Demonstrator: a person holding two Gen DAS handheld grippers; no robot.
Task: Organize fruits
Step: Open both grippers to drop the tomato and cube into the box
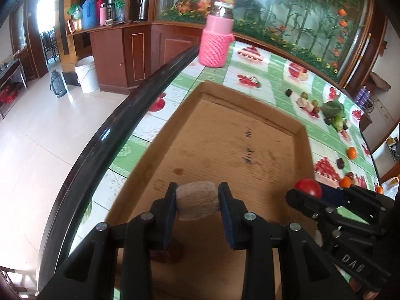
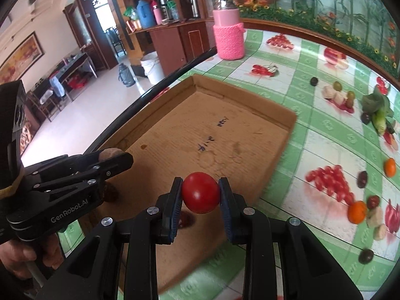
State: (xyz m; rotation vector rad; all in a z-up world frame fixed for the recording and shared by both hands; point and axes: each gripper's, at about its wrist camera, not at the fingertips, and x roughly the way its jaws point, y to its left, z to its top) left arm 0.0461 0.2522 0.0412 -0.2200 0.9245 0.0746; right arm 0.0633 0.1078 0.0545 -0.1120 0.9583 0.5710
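My left gripper is shut on a brown fuzzy kiwi and holds it above the near part of a shallow cardboard tray. My right gripper is shut on a red tomato above the same tray. The right gripper also shows in the left wrist view at the right with the tomato. The left gripper shows in the right wrist view at the left with the kiwi. Dark red fruit lies in the tray under the grippers.
A pink knitted-sleeve bottle stands at the table's far end. Several loose fruits lie right of the tray: oranges, dark plums, green olives-like fruit and leafy greens. The table's dark edge runs along the left.
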